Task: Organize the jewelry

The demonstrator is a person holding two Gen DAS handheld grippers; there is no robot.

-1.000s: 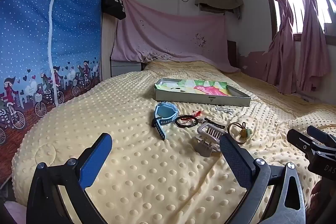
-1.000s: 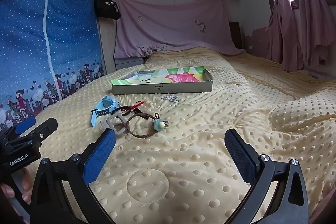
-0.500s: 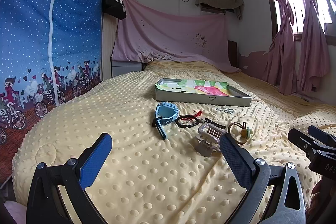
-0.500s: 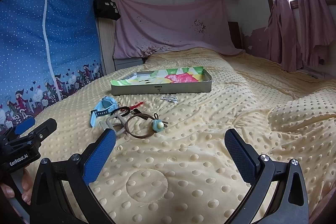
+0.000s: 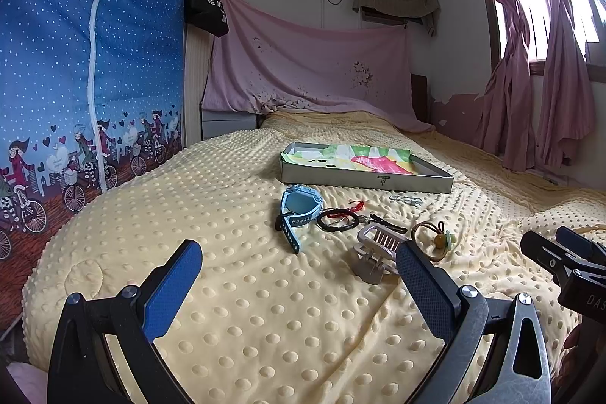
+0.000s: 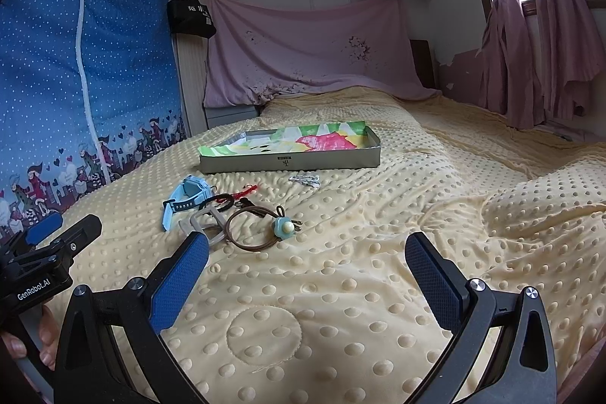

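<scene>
Left wrist view: almost nothing has changed over the last second. The shallow box (image 5: 365, 175) and the cluster of pieces have slid only a touch in frame, so I read my left gripper (image 5: 299, 284) as drifting slightly rather than committing to a reach. It hangs released, jaws wide, holding nothing. My right gripper (image 6: 306, 277) is likewise spread and empty over the dotted yellow blanket (image 6: 341, 290). In my judgement, sorting hasn't begun: nothing I can make out sits in the box yet.

Taking the box as landmark, everything lies loose on its near side. The small metal clips (image 5: 406, 200) sit just in front of its wall. The blue watch (image 5: 299, 214) is nearer to me and to the left, its strap's long axis running from the box towards me, free end pointing at my left gripper. Beside it lie the black bracelet with a red cord (image 5: 338, 218), the grey claw clip (image 5: 375, 252) and the brown hair tie with a bead charm (image 5: 433, 240), whose loop lies flat, charm on the right.
</scene>
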